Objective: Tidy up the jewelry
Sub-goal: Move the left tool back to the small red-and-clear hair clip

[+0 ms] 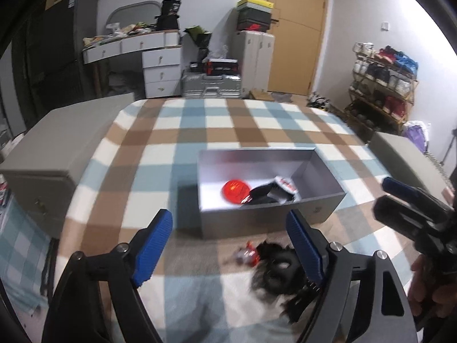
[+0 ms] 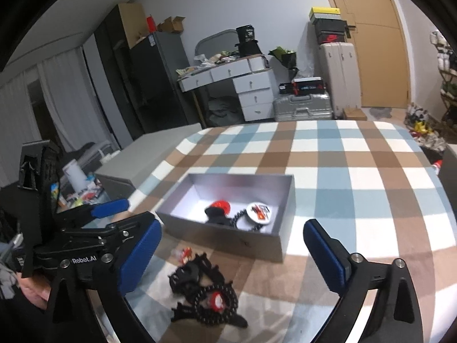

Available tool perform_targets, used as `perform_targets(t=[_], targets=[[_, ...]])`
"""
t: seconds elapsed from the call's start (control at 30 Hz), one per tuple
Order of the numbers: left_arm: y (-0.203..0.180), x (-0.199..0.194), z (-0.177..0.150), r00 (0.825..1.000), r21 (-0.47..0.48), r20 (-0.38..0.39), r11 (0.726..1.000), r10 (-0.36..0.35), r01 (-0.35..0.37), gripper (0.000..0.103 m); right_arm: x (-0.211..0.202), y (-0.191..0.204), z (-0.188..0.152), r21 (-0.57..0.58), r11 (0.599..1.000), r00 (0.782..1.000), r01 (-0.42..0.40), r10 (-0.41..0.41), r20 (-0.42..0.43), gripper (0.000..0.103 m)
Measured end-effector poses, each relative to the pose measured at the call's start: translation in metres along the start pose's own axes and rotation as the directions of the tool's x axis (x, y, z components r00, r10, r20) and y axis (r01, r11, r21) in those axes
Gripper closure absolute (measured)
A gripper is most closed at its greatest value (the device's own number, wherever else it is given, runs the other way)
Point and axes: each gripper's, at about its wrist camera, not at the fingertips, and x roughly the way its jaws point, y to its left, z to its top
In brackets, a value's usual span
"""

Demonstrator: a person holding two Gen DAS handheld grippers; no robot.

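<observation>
Some jewelry is already in my open grey cardboard box (image 2: pixel 228 200) on the checked blue, brown & white bed blanket (image 2: pixel 357 165). A black bead pile w/ red bits (image 2: pixel 205 291) lies in front of the box, not put away yet. My left jaws (image 1: pixel 228 245) & right jaws (image 2: pixel 231 260) hang over it, tipped down, both wide, holding nothing.

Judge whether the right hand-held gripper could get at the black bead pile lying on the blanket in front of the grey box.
Probably yes. The right hand-held gripper stands open, the black bead pile lies uncovered between its fingers, and the grey box sits beyond it.
</observation>
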Motion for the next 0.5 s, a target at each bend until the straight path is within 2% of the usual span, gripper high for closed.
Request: perform_targets(t=[0.1, 0.33, 0.5], targets=[[0.008, -0.007, -0.012, 0.998, -0.039, 0.004, 0.997, 0.059, -0.059, 0.017, -0.003, 0.004, -0.011, 0.009, 1.000, 1.000, 0.018, -0.018, -0.010, 0.000], [0.031, -0.003, -0.043, 0.994, -0.137, -0.076, 0.987, 0.077, -0.086, 0.013, -0.013, 0.016, -0.030, -0.021, 0.998, 0.999, 0.052, -0.053, -0.011, 0.000], [0.023, 0.005, -0.051, 0.987, -0.074, -0.142, 0.994, 0.075, -0.086, 0.013, -0.010, 0.020, -0.044, -0.032, 0.994, 0.993, 0.108, -0.110, -0.040, 0.000]])
